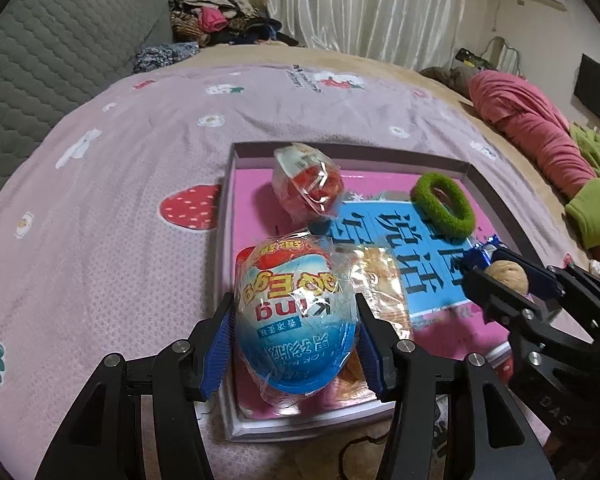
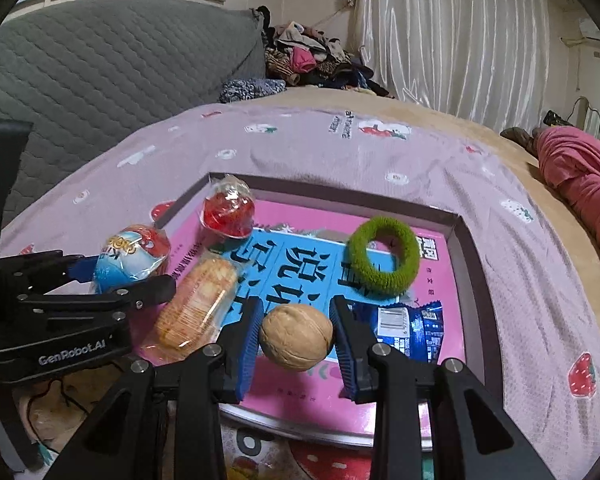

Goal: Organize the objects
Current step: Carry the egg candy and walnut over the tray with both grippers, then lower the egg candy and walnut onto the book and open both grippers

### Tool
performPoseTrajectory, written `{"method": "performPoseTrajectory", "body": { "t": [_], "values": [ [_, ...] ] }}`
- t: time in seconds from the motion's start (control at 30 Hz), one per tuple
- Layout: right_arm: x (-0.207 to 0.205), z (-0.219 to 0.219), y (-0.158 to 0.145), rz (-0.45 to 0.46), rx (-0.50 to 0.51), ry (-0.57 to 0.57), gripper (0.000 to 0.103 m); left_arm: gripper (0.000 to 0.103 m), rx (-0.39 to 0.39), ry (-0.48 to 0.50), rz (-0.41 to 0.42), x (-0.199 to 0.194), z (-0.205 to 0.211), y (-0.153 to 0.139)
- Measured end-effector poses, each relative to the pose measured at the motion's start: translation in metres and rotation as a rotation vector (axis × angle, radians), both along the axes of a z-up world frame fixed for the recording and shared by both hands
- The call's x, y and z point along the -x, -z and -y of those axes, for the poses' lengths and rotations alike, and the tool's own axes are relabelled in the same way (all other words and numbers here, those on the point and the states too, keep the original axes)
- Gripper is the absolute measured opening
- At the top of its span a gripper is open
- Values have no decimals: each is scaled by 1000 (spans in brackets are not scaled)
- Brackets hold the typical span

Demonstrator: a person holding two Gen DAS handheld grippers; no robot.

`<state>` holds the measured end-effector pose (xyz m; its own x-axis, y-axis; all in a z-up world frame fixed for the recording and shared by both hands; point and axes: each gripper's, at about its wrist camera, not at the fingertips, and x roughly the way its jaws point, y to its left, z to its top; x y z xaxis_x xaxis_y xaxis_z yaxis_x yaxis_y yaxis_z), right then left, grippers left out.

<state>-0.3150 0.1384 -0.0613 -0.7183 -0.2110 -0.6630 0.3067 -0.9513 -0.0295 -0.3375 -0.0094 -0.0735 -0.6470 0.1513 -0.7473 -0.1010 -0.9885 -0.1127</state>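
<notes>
Holding scrunchie (image 2: 383, 256), red egg (image 2: 229, 213), bread (image 2: 198, 304): pink tray (image 2: 472, 264); left gripper (image 1: 296, 344) clamping blue egg (image 1: 296, 320), right gripper (image 2: 296, 340) clamping walnut (image 2: 296, 336).

left claw (image 2: 156, 286): "GenRobot.AI" | blue egg (image 1: 296, 320): "King", inverted | right claw (image 1: 496, 280): "DAS"

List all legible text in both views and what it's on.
"GenRobot.AI": left tool body.
"DAS": right tool body.
"King", upside down: blue toy egg; smaller print unreadable.
"说话": shallow box floor; other characters covered.
Blue snack packet label: too small.
</notes>
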Motion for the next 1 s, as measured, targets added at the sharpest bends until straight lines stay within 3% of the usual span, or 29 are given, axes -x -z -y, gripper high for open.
{"method": "performPoseTrajectory", "body": {
  "t": [0.57,1.0],
  "values": [
    [12,5,20,68,-29,-1,35,58,-7,9,8,0,-2,3],
    [8,2,17,54,-22,5,35,58,-18,9,10,-1,-3,2]
  ]
}}
